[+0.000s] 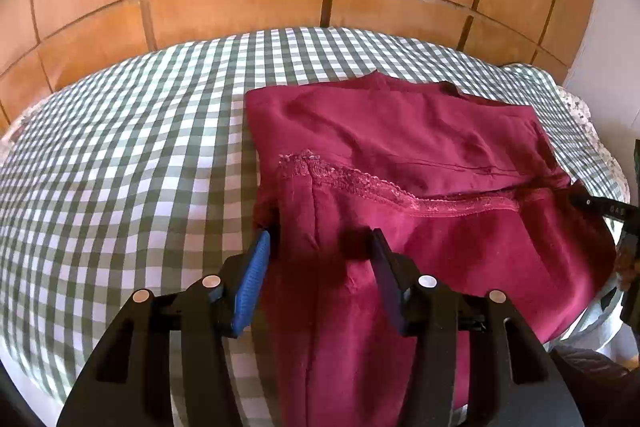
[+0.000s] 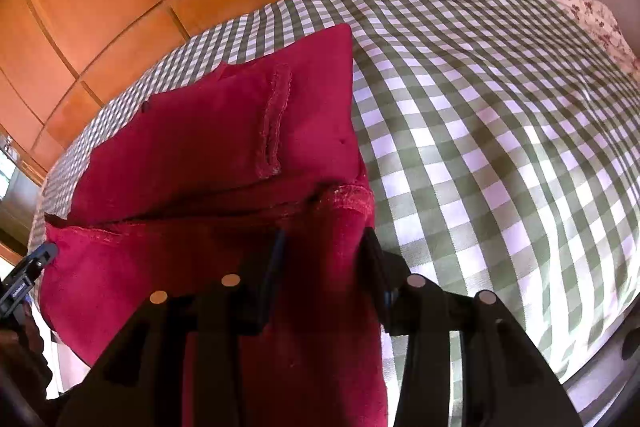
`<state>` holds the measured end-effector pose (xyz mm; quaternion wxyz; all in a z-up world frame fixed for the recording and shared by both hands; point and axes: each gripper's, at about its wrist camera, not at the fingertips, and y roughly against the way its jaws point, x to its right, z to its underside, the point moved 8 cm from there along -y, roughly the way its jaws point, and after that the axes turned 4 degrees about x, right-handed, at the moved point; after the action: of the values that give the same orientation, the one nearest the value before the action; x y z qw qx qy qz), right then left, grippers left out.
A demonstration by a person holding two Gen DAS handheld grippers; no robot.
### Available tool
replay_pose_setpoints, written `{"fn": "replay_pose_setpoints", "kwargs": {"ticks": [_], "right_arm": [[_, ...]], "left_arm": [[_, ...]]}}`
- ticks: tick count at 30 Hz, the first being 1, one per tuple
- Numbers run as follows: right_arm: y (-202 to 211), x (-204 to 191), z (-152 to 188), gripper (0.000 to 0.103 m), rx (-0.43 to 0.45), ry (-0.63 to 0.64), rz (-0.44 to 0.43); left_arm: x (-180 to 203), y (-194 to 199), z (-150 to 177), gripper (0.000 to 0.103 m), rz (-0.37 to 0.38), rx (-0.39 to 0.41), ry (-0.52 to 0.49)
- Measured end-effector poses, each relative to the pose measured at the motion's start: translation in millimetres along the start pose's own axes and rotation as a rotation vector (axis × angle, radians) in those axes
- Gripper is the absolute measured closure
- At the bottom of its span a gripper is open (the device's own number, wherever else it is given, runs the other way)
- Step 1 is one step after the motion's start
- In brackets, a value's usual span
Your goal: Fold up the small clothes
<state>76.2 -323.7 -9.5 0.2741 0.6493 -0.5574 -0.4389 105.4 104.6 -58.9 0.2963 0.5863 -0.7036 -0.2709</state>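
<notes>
Nearest in the left wrist view, the left gripper (image 1: 320, 247) points down at the near left corner of a dark red garment (image 1: 400, 155), its jaws partly apart with a band of the cloth running up between them. The blue pad (image 1: 252, 283) sits at the garment's left edge and the other finger (image 1: 384, 267) lies on top of the fabric; whether they actually pinch it is hard to judge from this angle. In the right wrist view, the right gripper (image 2: 324, 255) straddles the near right corner of the garment (image 2: 208, 131) in the same way, jaws at a middling gap with cloth bunched between them, the grip likewise unclear. Each tool shows at the edge of the other's view, so they are at opposite ends of the near hem. Beyond them the garment lies spread on a green and white checked bedspread (image 1: 120, 147), a lace-trimmed edge (image 1: 360, 183) folded across its middle. Behind the bed stands a wooden panelled wardrobe (image 1: 240, 7)
</notes>
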Motion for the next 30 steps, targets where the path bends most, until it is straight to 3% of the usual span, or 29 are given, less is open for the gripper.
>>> {"fn": "replay_pose_setpoints", "kwargs": {"ticks": [9, 13, 15, 17, 18, 19, 24, 30], "right_arm": [[4, -1, -2, 0.062, 0.011, 0.026, 0.024], [8, -1, -2, 0.063, 0.02, 0.034, 0.037], [10, -2, -2, 0.069, 0.022, 0.05, 0.044], [11, -4, 0, 0.093, 0.019, 0.075, 0.061], [12, -6, 2, 0.095, 0.017, 0.093, 0.066], [13, -8, 3, 0.095, 0.019, 0.109, 0.07], [31, -16, 5, 0.096, 0.043, 0.158, 0.065], [69, -27, -13, 0.096, 0.11, 0.146, -0.015]], "left_arm": [[4, 1, 2, 0.054, 0.012, 0.003, -0.013], [7, -1, 3, 0.077, 0.032, -0.006, -0.015], [8, 0, 2, 0.079, 0.025, 0.002, -0.026], [9, 2, 2, 0.087, 0.02, 0.009, -0.033], [8, 3, 1, 0.09, 0.014, 0.015, -0.035], [8, 5, 1, 0.095, 0.008, 0.025, -0.036], [10, 24, 1, 0.096, 0.035, 0.068, -0.021], [7, 60, -6, 0.096, 0.057, 0.132, 0.009]]}}
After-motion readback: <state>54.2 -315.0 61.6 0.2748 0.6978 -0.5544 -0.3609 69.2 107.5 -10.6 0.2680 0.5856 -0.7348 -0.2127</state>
